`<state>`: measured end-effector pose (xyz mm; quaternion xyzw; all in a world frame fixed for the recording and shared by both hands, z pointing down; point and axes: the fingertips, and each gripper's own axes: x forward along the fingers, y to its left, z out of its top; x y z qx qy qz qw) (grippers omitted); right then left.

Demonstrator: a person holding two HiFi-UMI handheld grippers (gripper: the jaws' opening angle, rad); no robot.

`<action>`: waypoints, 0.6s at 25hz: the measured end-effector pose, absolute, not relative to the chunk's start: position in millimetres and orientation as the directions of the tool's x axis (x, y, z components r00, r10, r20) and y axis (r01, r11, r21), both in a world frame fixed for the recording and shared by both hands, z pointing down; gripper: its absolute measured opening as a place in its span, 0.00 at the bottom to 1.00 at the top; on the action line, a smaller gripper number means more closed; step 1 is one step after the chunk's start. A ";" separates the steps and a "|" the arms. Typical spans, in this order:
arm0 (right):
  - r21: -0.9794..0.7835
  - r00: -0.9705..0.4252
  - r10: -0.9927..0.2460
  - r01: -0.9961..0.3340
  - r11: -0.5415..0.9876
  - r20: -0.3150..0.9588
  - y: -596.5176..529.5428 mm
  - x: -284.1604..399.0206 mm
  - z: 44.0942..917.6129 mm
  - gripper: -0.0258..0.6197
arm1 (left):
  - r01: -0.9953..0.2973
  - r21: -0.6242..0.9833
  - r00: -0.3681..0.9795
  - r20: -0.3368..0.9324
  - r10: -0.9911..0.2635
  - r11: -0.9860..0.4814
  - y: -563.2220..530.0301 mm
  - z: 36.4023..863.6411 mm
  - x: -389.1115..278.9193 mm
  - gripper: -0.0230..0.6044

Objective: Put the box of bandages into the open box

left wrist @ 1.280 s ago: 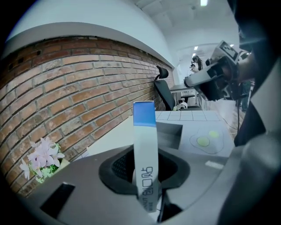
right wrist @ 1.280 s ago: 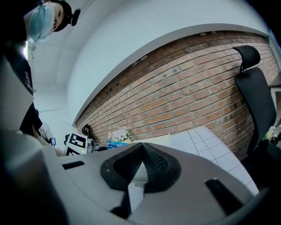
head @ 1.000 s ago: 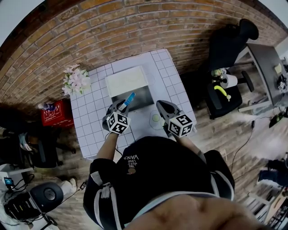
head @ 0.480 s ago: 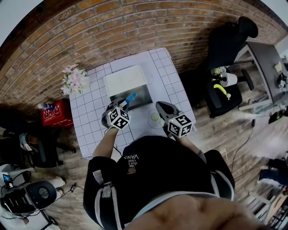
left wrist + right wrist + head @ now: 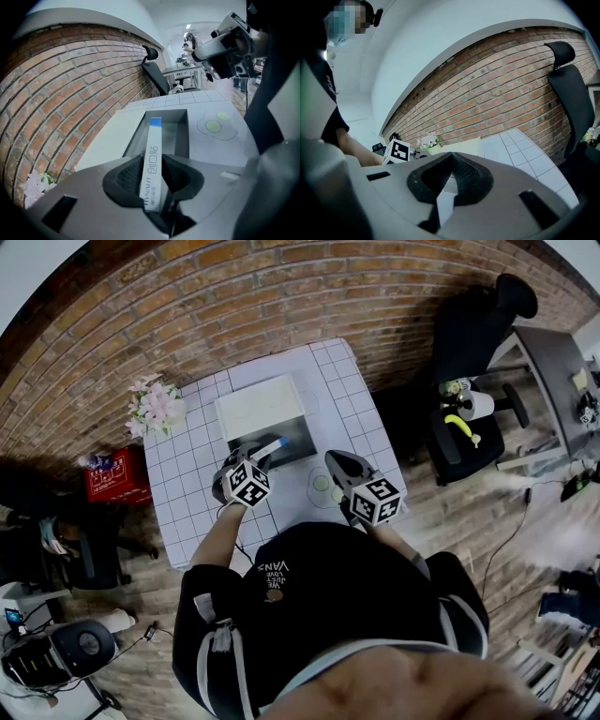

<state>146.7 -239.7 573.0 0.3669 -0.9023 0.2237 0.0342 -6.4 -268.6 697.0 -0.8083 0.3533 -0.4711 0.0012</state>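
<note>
The box of bandages (image 5: pixel 153 136) is riding pinched on edge in the left gripper (image 5: pixel 153 157), its blue end pointing to 12 o'clock over the near rim of the open box (image 5: pixel 136 136). I judge the carry nearly done, with lowering and letting go remaining. The right gripper (image 5: pixel 452 155) is hanging at the open box's 5 o'clock, jaws together on nothing, so the way in is lying clear between walls at 9 and 3 o'clock.

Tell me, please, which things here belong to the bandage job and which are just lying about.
Job: slim white bandage box with blue end, clamped in the left gripper; open grey box with white lid.

Lying about: pink-and-white flower bunch; red crate on the floor; black office chair; shut, empty right gripper.
</note>
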 end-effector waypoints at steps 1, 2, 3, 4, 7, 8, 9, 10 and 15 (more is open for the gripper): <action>-0.379 -0.729 -0.647 -0.677 0.631 0.225 -239.8 146.8 573.0 0.03 | -0.569 -0.334 0.309 0.760 -0.572 -0.751 -268.1 696.8 -5.8 0.20; -0.379 -0.729 -0.646 -0.677 0.631 0.225 -239.9 146.6 573.2 0.03 | -0.569 -0.332 0.313 0.759 -0.571 -0.752 -267.6 696.4 -5.2 0.20; -0.379 -0.729 -0.646 -0.676 0.631 0.226 -240.2 146.4 573.4 0.03 | -0.569 -0.330 0.317 0.757 -0.571 -0.753 -267.4 695.6 -4.5 0.20; -0.380 -0.730 -0.645 -0.676 0.632 0.227 -240.7 146.0 573.6 0.03 | -0.569 -0.328 0.323 0.754 -0.572 -0.754 -267.5 694.4 -3.8 0.20; -0.382 -0.732 -0.642 -0.673 0.633 0.226 -241.8 144.8 573.6 0.03 | -0.565 -0.328 0.342 0.742 -0.576 -0.757 -267.3 688.1 -0.2 0.20; -0.382 -0.733 -0.642 -0.673 0.634 0.225 -241.9 144.4 573.1 0.03 | -0.563 -0.328 0.349 0.738 -0.578 -0.759 -266.7 685.9 1.4 0.20; -0.382 -0.733 -0.642 -0.672 0.634 0.223 -242.0 144.1 572.2 0.03 | -0.562 -0.326 0.357 0.734 -0.578 -0.760 -265.9 683.6 3.2 0.20; -0.382 -0.734 -0.642 -0.671 0.635 0.222 -242.1 143.8 571.3 0.03 | -0.562 -0.323 0.365 0.729 -0.579 -0.761 -265.2 681.2 5.0 0.20; -0.379 -0.734 -0.643 -0.671 0.638 0.218 -242.7 143.6 570.9 0.03 | -0.571 -0.317 0.395 0.703 -0.592 -0.757 -262.5 669.3 12.4 0.20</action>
